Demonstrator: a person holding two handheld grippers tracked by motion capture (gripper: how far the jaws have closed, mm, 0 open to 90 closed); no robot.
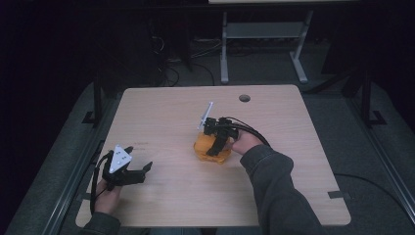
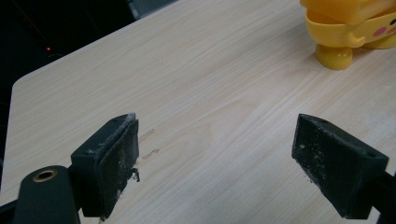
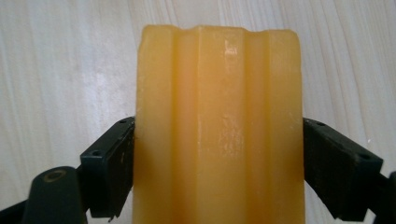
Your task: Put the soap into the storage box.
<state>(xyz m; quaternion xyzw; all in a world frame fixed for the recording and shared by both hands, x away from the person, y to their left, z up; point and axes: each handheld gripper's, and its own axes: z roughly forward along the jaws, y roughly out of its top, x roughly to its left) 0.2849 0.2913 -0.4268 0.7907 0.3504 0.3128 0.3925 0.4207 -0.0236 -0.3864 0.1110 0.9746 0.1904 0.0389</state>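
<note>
A yellow plastic toy stands near the middle of the wooden table. My right gripper comes down on it from above and is shut on it. In the right gripper view the toy's ridged yellow body sits between the two jaws, which press on its sides. My left gripper hovers near the front left of the table, open, with nothing between its jaws. In the left gripper view the left gripper looks over bare wood, and the toy, with a pink cheek spot and a round foot, is at the top right.
A round cable hole sits near the table's far edge. Behind the table a grey desk frame stands on the floor among loose cables. Bare wood lies between the two grippers.
</note>
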